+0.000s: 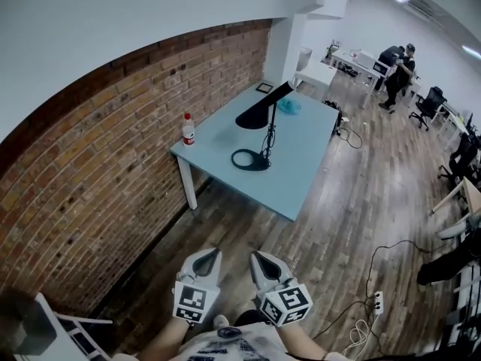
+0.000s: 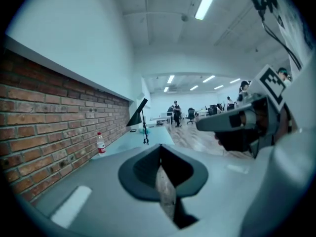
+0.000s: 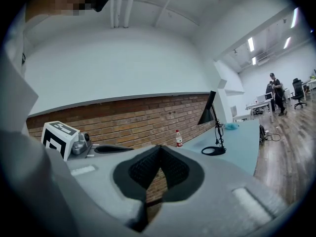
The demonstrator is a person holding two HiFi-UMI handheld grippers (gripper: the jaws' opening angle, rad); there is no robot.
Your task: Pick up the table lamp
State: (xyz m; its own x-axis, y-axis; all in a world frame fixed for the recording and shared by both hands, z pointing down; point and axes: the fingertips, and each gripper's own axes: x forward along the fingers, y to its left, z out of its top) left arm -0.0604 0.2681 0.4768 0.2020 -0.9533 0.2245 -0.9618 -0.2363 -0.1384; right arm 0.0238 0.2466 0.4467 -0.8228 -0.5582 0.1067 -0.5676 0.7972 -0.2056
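The black table lamp (image 1: 264,130) stands on a light blue table (image 1: 301,171) well ahead of me, with its ring base (image 1: 250,160) near the table's middle and its cone shade (image 1: 263,109) tilted above. Both grippers are low in the head view, far short of the table. My left gripper (image 1: 208,258) and right gripper (image 1: 259,260) are shut with nothing in them. The left gripper view shows the lamp (image 2: 141,117) small in the distance beyond its shut jaws (image 2: 160,161). The right gripper view has the lamp (image 3: 213,125) to the right of its shut jaws (image 3: 159,151).
A water bottle (image 1: 188,129) stands at the table's near left corner beside the brick wall (image 1: 98,171). A teal object (image 1: 289,105) lies at the table's far end. A power strip (image 1: 378,301) with cables lies on the wooden floor at right. People (image 1: 398,70) and office chairs (image 1: 430,104) are far back.
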